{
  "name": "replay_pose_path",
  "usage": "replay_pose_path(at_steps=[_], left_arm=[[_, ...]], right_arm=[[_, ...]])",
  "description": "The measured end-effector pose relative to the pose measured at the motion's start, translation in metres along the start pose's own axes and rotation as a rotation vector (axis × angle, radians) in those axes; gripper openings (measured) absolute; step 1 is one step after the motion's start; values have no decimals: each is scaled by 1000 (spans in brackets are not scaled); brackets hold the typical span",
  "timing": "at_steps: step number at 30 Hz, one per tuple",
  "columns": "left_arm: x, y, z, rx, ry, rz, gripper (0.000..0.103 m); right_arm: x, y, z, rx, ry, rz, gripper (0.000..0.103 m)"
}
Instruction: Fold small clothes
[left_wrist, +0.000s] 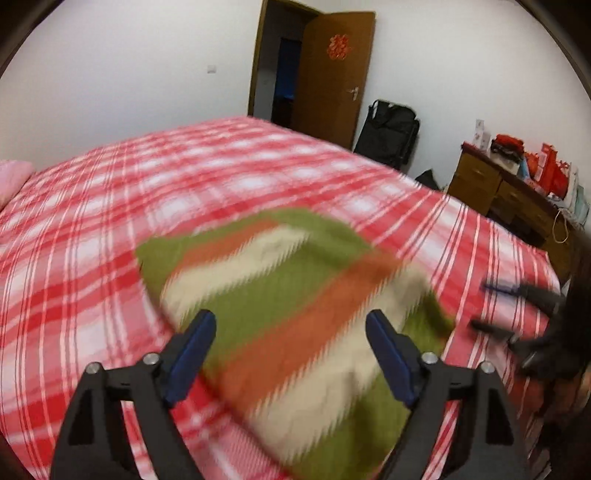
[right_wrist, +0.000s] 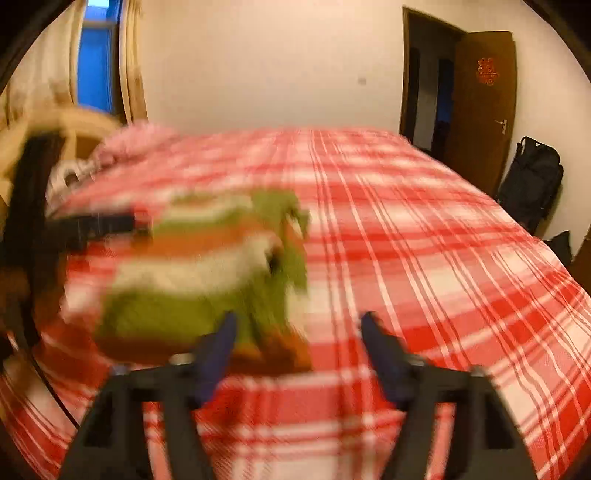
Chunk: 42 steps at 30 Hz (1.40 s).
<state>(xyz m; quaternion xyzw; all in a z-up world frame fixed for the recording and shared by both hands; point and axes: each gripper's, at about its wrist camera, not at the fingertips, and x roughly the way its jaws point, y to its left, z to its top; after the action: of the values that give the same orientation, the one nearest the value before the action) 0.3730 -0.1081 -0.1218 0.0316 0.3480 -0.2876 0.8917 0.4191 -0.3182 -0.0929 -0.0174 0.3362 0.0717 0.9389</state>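
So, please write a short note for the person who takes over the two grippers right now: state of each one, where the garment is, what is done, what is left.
Left gripper: jaws open, nothing between them, above the garment.
Right gripper: jaws open, holding nothing, at the garment's edge.
The striped garment in green, orange and cream lies on the red plaid bedspread, free of both grippers. It looks folded into a rough rectangle, but the blur hides how neat it is.
Left: check the edges and fold again if needed.

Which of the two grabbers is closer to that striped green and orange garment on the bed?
Left, by a little. The left gripper hangs open right over the striped garment. The right gripper is open at the garment's edge, mostly over the plaid bedspread.
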Motion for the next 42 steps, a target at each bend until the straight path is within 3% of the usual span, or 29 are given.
replay_pose_path(at_steps=[4, 7, 10, 13, 14, 18, 20, 24, 26, 28, 31, 35, 39, 42], left_arm=[[2, -3, -17, -2, 19, 9, 86], [8, -7, -24, -31, 34, -20, 90], [14, -15, -31, 19, 29, 11, 96], [19, -19, -37, 42, 43, 20, 99], [19, -19, -39, 42, 45, 8, 99], [14, -18, -46, 50, 18, -11, 99], [12, -14, -46, 26, 8, -29, 99], [11, -7, -47, -19, 0, -59, 101], [11, -8, -49, -23, 2, -57, 101], [13, -9, -50, -27, 13, -47, 102], [16, -10, -53, -32, 41, -56, 103], [24, -7, -55, -64, 97, -49, 103], [10, 0, -59, -108, 40, -43, 103], [13, 2, -61, -131, 58, -33, 103]], right_arm=[[2, 23, 31, -30, -16, 80, 73], [39, 36, 62, 5, 35, 216, 73], [80, 24, 71, 64, 125, 181, 73], [109, -4, 42, 159, 283, 81, 64], [110, -12, 30, 181, 302, 90, 64], [89, -30, 11, 214, 274, 116, 61], [76, -27, 15, 186, 247, 123, 46], [71, -31, 37, 181, 212, 138, 42], [83, -31, 47, 196, 236, 150, 24], [96, -25, 48, 163, 287, 117, 14], [109, -18, 38, 39, 318, -61, 13], [105, -22, 33, 25, 318, -92, 13], [65, -26, 39, 62, 227, -56, 14], [22, -13, 39, 31, 113, 29, 15]])
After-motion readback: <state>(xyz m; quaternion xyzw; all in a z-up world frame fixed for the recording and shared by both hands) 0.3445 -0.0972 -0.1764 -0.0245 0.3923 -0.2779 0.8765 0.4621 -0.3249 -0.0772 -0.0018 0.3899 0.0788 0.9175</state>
